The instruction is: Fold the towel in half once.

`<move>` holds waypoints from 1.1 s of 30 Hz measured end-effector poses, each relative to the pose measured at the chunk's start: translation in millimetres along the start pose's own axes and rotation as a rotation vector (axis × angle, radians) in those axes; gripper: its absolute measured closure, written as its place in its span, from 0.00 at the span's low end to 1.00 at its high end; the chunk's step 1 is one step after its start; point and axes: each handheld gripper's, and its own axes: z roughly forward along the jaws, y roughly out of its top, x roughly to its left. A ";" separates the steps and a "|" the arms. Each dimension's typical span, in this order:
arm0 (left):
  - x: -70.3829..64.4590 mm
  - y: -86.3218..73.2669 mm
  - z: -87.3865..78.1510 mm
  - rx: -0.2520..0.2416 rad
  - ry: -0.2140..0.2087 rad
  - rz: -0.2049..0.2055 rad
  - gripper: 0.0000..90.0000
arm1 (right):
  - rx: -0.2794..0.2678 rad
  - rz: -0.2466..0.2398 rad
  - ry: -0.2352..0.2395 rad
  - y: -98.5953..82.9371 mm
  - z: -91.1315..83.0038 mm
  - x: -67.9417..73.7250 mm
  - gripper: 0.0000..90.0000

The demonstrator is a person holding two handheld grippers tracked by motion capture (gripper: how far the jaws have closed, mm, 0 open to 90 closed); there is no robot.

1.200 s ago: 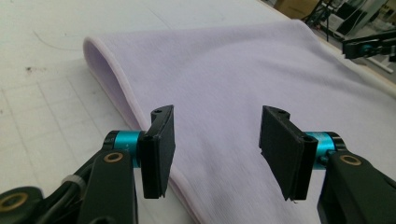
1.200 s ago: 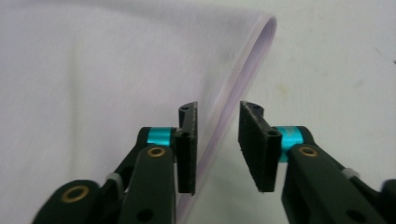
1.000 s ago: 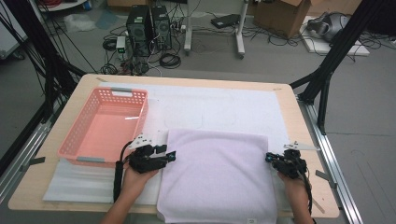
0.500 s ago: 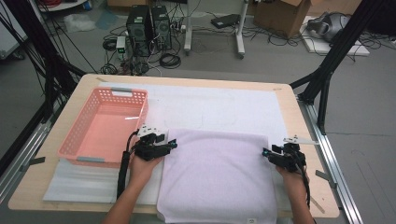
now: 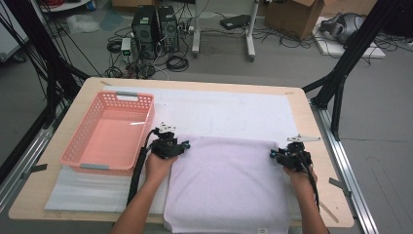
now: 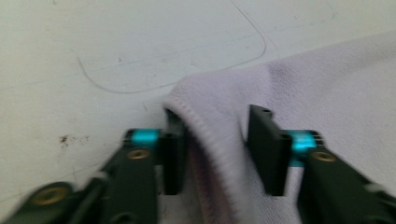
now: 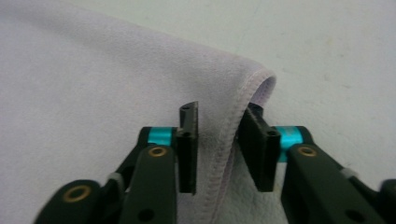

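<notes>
You had the lilac towel (image 5: 226,187) spread flat on the worktop (image 5: 311,131), its near edge hanging a little over the side closest to you, and you set one tool at each of its two far corners. That placing made sense for a fold: with both far corners taken at once, the far edge could be carried evenly toward you.

Your left tool (image 6: 215,154) sat at the towel's far left corner with its jaws apart, one on each side of the raised hem; the picture there was blurred, so the cloth looked loosely straddled rather than pinched, though that was hard to be sure of. Your right tool (image 7: 217,149) stood at the towel's far right corner in the same way, jaws parted to a narrow gap with the stitched hem running up between them and the corner curling over just beyond the tips. Neither tool had clamped the cloth yet.

From above, your left tool (image 5: 168,145) and right tool (image 5: 291,156) were level with each other across the towel's far edge.

A small white tag (image 5: 263,229) showed on the towel's near edge; any writing on it was too small to read.

Left of the towel lay the pink basket (image 5: 80,158), empty. Under the towel a white mat (image 5: 229,109) reached on past the far edge. Beyond the towel, on the floor, stood two dark computer towers (image 5: 155,24) and a cardboard box (image 5: 292,12), with no readable lettering.
</notes>
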 end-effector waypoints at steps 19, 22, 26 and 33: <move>11.3 60.9 -8.3 -0.214 -0.030 -0.013 0.94 | -0.221 0.012 0.006 47.6 -15.7 -26.9 0.96; 17.4 71.2 -1.8 -0.209 -0.027 -0.032 0.94 | -0.237 0.000 -0.017 60.1 -10.0 -29.7 0.96; 24.1 82.1 4.1 -0.202 -0.016 -0.020 0.94 | -0.240 0.002 -0.038 72.8 0.8 -32.9 0.96; 35.7 82.5 15.6 -0.235 0.007 -0.049 0.94 | -0.260 0.002 -0.058 87.2 17.3 -35.0 0.96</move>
